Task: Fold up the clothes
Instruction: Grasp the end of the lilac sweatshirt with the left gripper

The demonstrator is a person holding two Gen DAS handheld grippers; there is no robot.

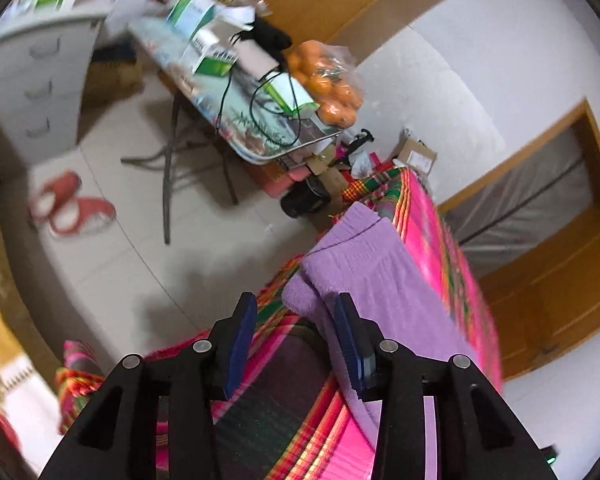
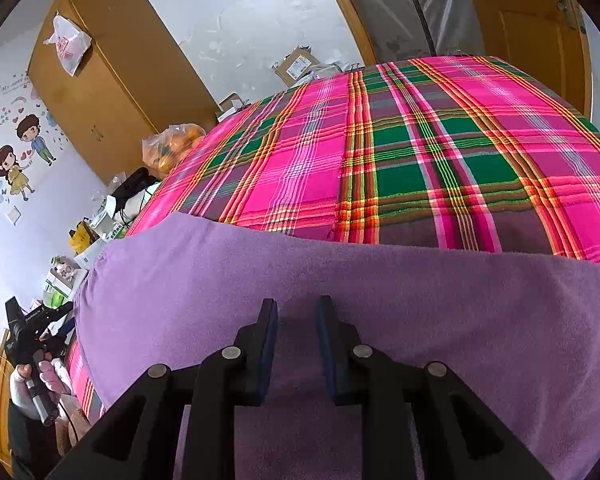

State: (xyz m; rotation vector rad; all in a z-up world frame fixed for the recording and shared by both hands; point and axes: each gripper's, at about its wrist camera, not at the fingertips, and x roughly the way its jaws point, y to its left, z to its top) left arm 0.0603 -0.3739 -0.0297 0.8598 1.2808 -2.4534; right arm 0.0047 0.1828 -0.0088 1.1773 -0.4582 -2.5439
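On the plaid bedspread (image 2: 420,140), folded purple cloth (image 2: 260,280) lies flat; left tongs (image 1: 296,304) parted, right tongs (image 2: 296,308) narrow, empty.

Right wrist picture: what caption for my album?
Right gripper poised over a purple towel spread across a bright plaid bedcover.

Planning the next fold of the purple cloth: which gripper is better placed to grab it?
Probably the left gripper: its jaws stand open at the folded corner of the purple cloth by the bed's edge. The right gripper hovers over the flat middle, with no edge between its jaws.
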